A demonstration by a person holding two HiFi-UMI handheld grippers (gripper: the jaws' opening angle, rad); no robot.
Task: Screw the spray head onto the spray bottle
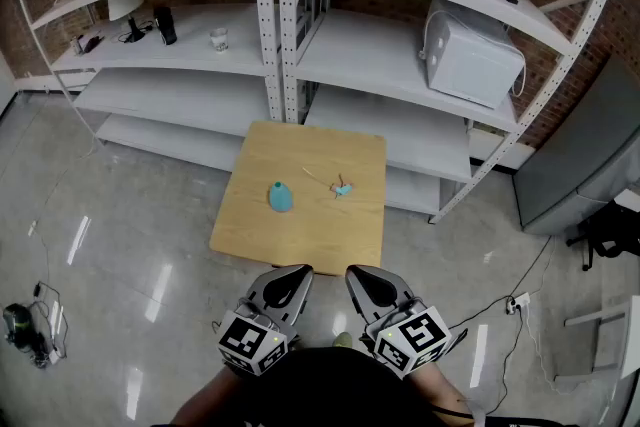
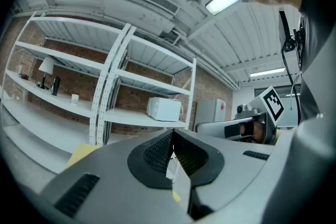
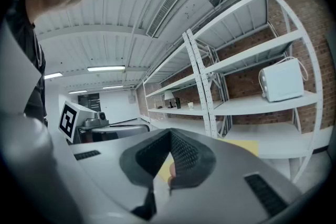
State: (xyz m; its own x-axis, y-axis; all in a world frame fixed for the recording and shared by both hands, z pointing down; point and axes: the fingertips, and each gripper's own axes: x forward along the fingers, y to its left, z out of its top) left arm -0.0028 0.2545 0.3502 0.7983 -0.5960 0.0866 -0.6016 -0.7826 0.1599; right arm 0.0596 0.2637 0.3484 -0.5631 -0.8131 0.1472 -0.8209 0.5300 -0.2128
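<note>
Tiny spray head (image 1: 342, 188), details indistinct

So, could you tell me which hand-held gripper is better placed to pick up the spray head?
Probably the right hand-held gripper: the spray head lies on its side of the table, while the bottle sits before the left hand-held gripper.
</note>
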